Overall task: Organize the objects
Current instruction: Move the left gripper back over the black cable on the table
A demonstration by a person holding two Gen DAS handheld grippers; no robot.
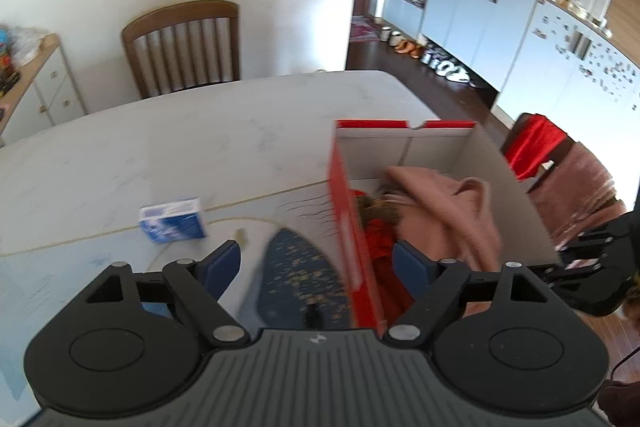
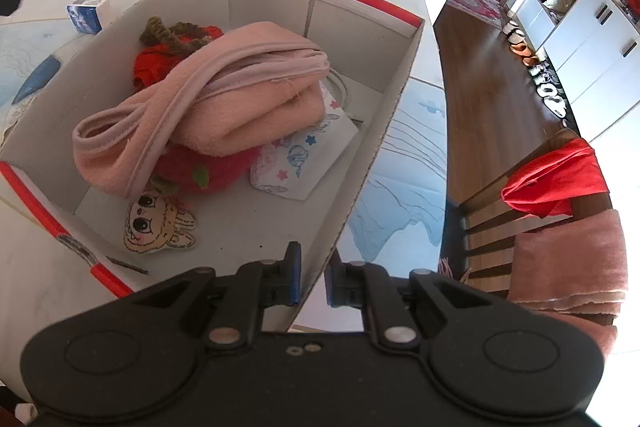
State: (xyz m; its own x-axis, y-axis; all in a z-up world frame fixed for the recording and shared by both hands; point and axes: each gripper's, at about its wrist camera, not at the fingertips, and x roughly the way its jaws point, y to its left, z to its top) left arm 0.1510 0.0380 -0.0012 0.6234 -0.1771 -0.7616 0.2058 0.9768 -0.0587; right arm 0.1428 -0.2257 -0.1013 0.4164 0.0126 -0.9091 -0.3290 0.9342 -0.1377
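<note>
- Our right gripper (image 2: pixel 312 277) is closed on the side wall of the red and white cardboard box (image 2: pixel 394 99), one finger inside the box and the other finger outside, so the thin wall is pinched between the pads.
- Our left gripper (image 1: pixel 316 263) stands wide open. The other long wall of the box passes between its fingers, and we see no contact with the pads.
- Just ahead of the right gripper, inside the box, lie a flat doll face (image 2: pixel 158 223), a white printed packet (image 2: pixel 304 159), a folded pink towel (image 2: pixel 208 107) and something red and plush (image 2: pixel 192 167) under the towel.
- We judge the box light but floppy: the wall is thin cardboard and can bend or tear when only one side carries it. It is better to hold both long walls low, near a corner.
- The contents are soft and will not break, but they can slide if the box tilts.
- To the left of the left gripper, a small blue carton (image 1: pixel 172 221) is out on the white table (image 1: pixel 200 131). It looks stiff and light, easy to pinch across its narrow sides.
- Directly under the left gripper lies a dark blue patterned object (image 1: pixel 300 267); it is blurred and we cannot tell what it is.
</note>
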